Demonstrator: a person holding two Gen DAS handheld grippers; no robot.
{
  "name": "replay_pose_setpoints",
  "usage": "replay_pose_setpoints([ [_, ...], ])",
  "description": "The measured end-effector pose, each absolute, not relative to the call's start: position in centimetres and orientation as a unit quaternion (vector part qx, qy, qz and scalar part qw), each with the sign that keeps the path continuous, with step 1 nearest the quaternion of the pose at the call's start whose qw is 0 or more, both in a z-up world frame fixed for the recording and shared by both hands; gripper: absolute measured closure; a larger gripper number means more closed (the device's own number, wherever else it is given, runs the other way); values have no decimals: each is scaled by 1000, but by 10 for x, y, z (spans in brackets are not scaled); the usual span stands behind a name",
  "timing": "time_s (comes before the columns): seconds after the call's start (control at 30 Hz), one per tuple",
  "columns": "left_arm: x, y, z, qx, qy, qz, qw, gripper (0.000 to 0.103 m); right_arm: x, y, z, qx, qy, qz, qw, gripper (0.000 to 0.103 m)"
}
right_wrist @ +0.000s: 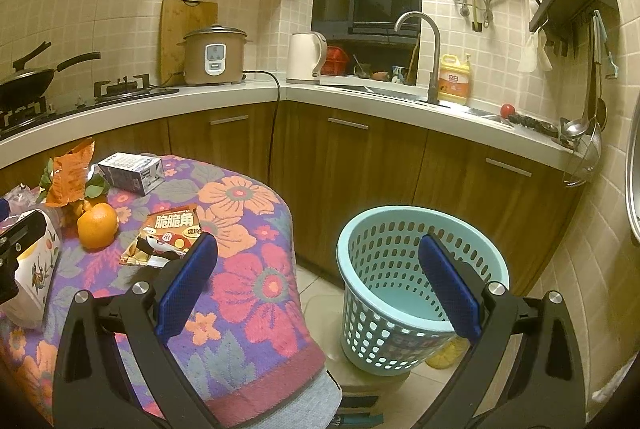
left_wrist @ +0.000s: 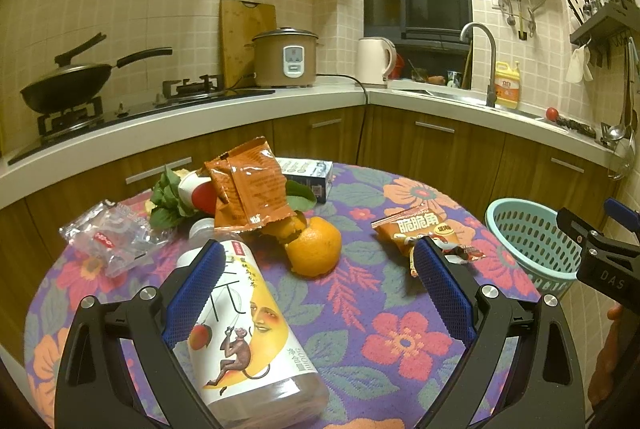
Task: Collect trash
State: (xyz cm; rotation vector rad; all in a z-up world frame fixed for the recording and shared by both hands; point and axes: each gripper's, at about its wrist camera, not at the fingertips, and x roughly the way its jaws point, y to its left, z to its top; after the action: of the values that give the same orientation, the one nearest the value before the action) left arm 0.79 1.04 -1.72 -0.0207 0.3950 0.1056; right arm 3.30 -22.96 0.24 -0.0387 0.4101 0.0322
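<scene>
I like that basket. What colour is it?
The basket is light blue-green with rows of holes, seen best in the right wrist view.

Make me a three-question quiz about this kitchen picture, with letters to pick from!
1. Where is the basket?
A. on the table
B. on the floor beside the table
C. in the sink

2. What colour is the basket?
A. light blue
B. red
C. black

3. How is the bottle on the table?
A. standing upright
B. lying on its side
C. held in the right gripper

Answers: 1 B, it sits low by the table's edge. 2 A, its wall is light blue. 3 B, its label faces up, and the right gripper is open and empty.
</scene>
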Motion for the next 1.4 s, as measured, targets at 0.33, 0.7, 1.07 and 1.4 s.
replay_pose_setpoints([
  [0.33,8,10,-17,-11,197,52,979,11,34,-230,3,-17,204,18,979,7],
  [0.7,8,10,-17,-11,197,52,979,11,32,-229,6,-15,200,26,979,7],
  [1.07,8,10,-16,-11,197,52,979,11,30,-225,5,-24,196,24,980,7],
  [1.4,8,11,-16,-11,197,52,979,11,29,-226,6,-22,195,24,980,7],
])
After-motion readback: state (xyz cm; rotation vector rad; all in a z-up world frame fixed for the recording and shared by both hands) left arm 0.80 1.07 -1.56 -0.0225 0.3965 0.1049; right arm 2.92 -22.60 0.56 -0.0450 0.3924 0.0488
